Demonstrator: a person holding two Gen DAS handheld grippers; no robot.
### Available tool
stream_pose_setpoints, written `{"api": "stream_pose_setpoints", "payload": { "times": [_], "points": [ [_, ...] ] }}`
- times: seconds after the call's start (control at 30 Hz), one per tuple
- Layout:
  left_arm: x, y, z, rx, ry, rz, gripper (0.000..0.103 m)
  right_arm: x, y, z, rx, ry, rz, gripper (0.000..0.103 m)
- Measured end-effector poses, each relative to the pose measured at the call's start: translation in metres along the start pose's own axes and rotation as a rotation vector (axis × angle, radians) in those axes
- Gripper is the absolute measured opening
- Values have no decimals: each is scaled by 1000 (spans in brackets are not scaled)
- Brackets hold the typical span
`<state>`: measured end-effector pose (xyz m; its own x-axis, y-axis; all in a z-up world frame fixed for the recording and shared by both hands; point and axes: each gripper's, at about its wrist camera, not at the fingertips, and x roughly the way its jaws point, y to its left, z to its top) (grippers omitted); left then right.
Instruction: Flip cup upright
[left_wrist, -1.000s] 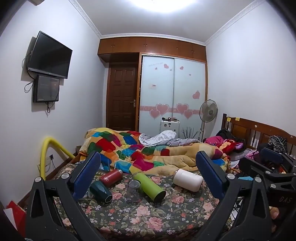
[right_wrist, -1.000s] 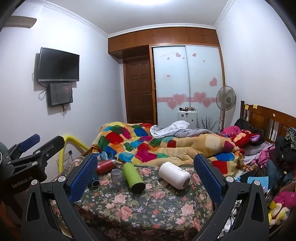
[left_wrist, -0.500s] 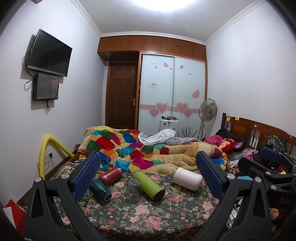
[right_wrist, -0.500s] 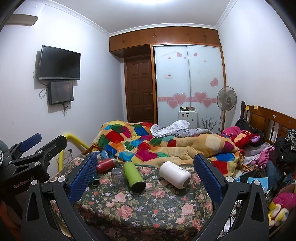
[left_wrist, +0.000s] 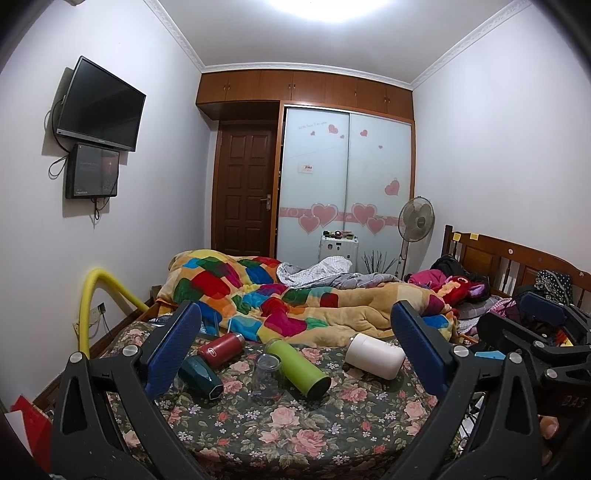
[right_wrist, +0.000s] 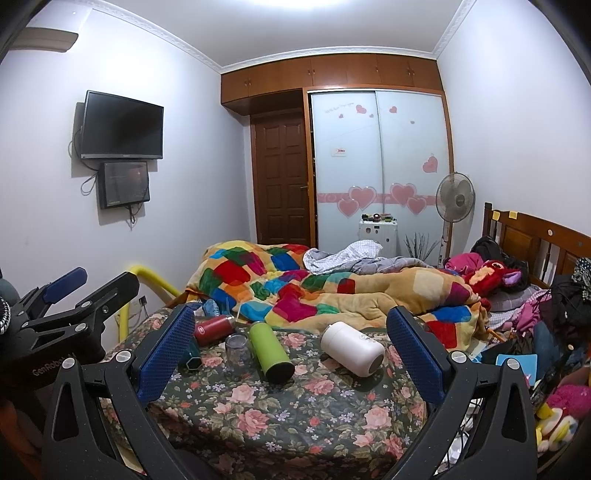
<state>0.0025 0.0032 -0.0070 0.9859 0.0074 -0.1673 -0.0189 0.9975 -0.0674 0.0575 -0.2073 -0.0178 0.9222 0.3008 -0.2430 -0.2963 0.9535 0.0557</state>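
Both tongs, left and right, hang wide and empty over the bed. Ahead of them, slightly left of centre, the glass stands mouth-down: probably light, slick and breakable, so pinch mid-wall. Bottles lie around it.

Left gripper and right gripper both gape wide, holding nothing.

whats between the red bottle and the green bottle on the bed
A clear glass cup, standing upside down on the floral bedspread, between red bottle and green bottle; left wrist view.
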Motion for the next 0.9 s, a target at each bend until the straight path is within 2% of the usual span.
{"api": "stream_pose_setpoints", "payload": {
  "times": [0.9],
  "points": [
    [-1, 2, -1, -5, 1, 1, 103, 0, 10, 0, -17, 0, 12, 103]
  ]
}}
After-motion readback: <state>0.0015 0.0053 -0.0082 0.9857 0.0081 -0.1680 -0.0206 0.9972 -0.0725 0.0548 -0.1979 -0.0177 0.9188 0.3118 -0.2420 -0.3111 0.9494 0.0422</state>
